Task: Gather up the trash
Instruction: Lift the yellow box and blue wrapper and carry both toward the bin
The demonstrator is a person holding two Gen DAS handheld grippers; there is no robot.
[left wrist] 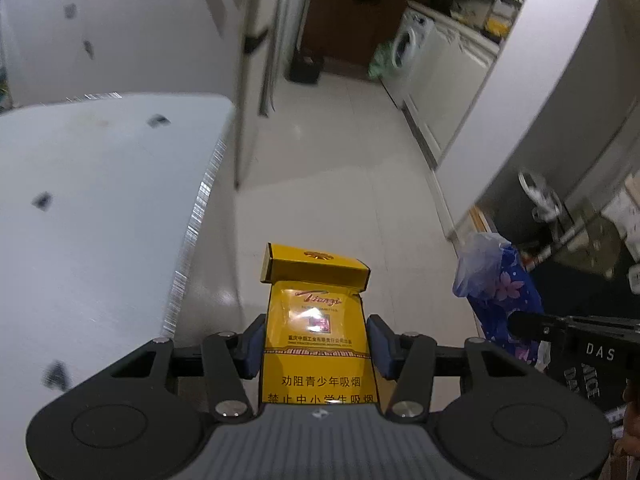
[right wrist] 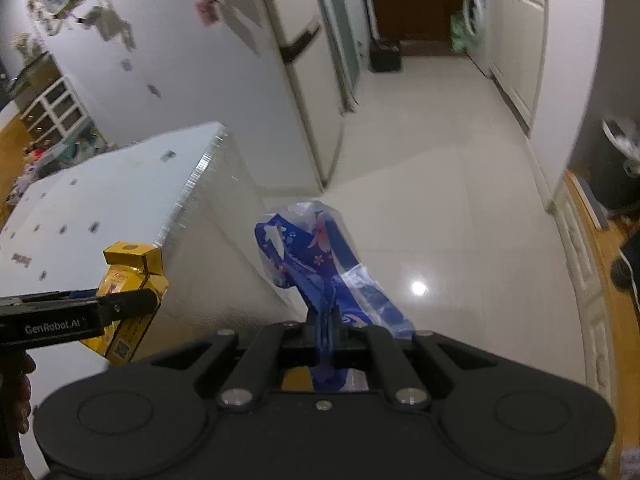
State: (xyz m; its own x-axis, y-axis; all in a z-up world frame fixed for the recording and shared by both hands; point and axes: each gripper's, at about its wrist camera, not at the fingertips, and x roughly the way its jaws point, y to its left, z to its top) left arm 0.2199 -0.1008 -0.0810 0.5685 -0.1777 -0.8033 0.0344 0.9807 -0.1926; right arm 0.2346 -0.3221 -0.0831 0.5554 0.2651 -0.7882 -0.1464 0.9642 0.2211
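Observation:
My left gripper (left wrist: 316, 344) is shut on a yellow cigarette pack (left wrist: 316, 320) with its lid flipped open, held in the air just right of the white table (left wrist: 92, 200). The pack (right wrist: 132, 280) and the left gripper (right wrist: 120, 308) also show in the right wrist view. My right gripper (right wrist: 325, 332) is shut on a crumpled blue flowered plastic wrapper (right wrist: 316, 264), held above the floor. The wrapper (left wrist: 496, 284) and the right gripper (left wrist: 532, 326) show at the right of the left wrist view.
The white table's corner (right wrist: 216, 132) is close to the left. A tall white fridge (right wrist: 296, 80) stands behind it. Pale tiled floor (right wrist: 440, 200) runs to a washing machine (right wrist: 474, 20) and a dark bin (right wrist: 384, 54). White cabinets (right wrist: 516, 60) line the right.

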